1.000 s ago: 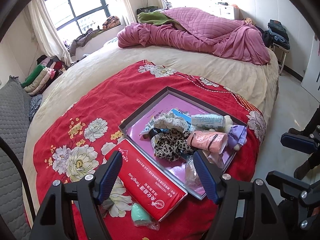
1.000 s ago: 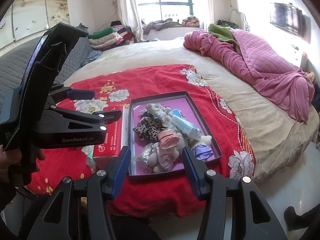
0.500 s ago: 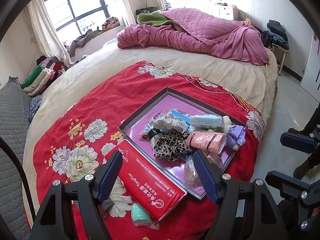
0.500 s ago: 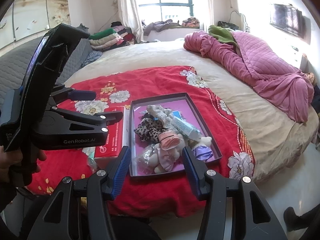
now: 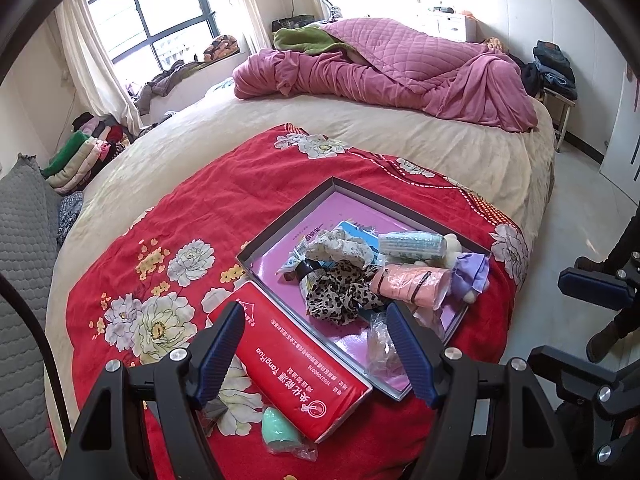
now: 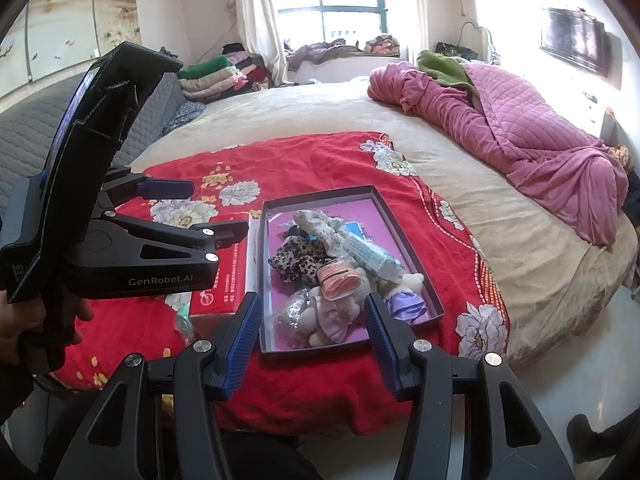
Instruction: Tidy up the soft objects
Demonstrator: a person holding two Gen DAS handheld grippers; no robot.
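Left wrist view: left gripper (image 5: 326, 346), jaws spread and holding nothing, hangs above the near edge of the bed (image 5: 400, 144). On the red floral blanket (image 5: 168, 216) lies a shallow box (image 5: 280, 226) with a purple floor; the soft objects are heaped in its near half: a leopard-print cloth (image 5: 340, 294), a pale floral cloth (image 5: 340, 246), a pink roll (image 5: 412, 288), a patterned roll (image 5: 412, 244), a lilac doll (image 5: 472, 276) and a clear bag (image 5: 380, 344). A red packet (image 5: 292, 364) touches the box's left side, and a mint-green item in wrapping (image 5: 280, 436) lies outside the box, against the packet's near end.

Right wrist view: right gripper (image 6: 312, 338), likewise spread and empty, faces the box's near edge. The heap is seen end-on, and a pale plush toy (image 6: 328, 320) shows beside the bag, largely hidden in the other view. The mint item is nearly masked here by the packet and the gripper finger.

Whether sorting is under way or finished cannot be settled. Any pick is best taken from the top of the heap, one piece at a time, pinching gathered fabric, not slippery film.
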